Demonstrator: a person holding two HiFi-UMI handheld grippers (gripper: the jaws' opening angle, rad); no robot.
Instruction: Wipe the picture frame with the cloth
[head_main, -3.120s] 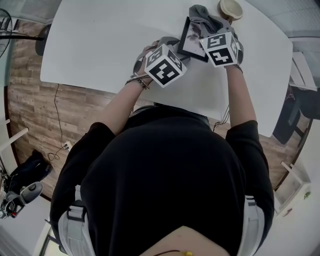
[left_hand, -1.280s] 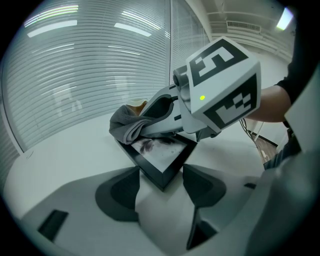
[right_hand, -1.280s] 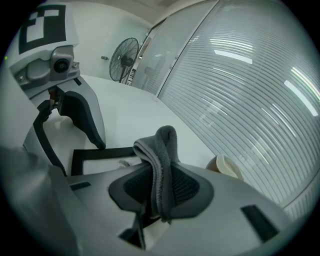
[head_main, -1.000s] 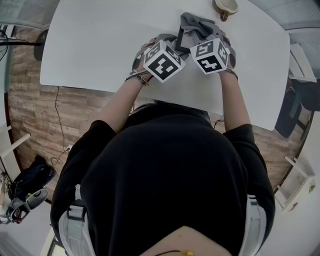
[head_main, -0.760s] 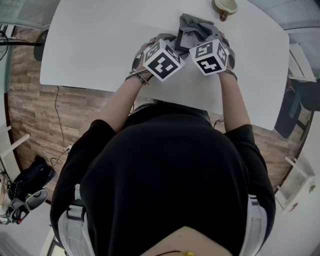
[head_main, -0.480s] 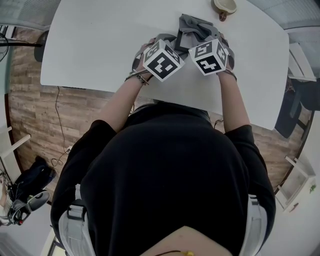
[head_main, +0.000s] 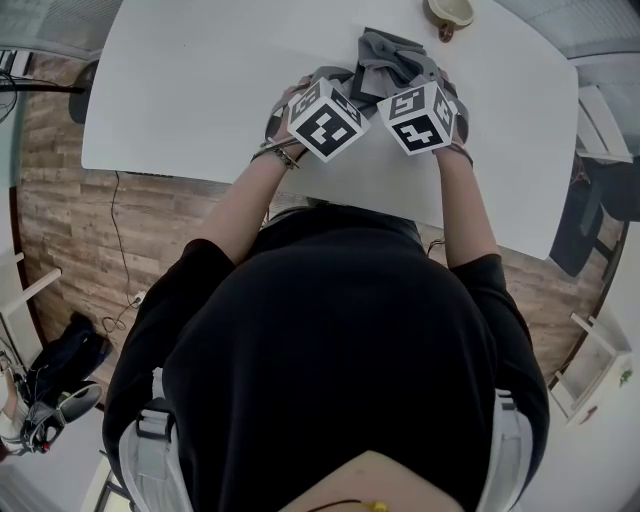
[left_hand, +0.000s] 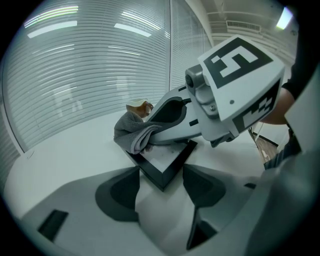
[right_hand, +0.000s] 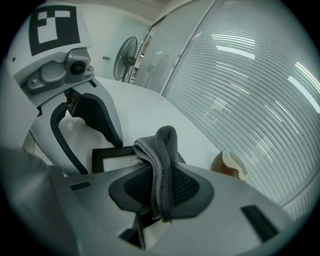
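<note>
Clamped in the right gripper's (right_hand: 161, 187) fingers: the grey cloth (right_hand: 162, 142), draped over the far part of the black picture frame (left_hand: 162, 162). Flat on the white surface (head_main: 200, 80), that frame; near corner between the left gripper's (left_hand: 161, 171) spread fingers.

A cream-rimmed cup (head_main: 452, 12) stands on the white table (head_main: 200, 90) (wood floor (head_main: 60, 220) beneath).

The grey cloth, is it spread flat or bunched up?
Bunched: the grey cloth sits folded, pinched in the right gripper, on the black picture frame.
</note>
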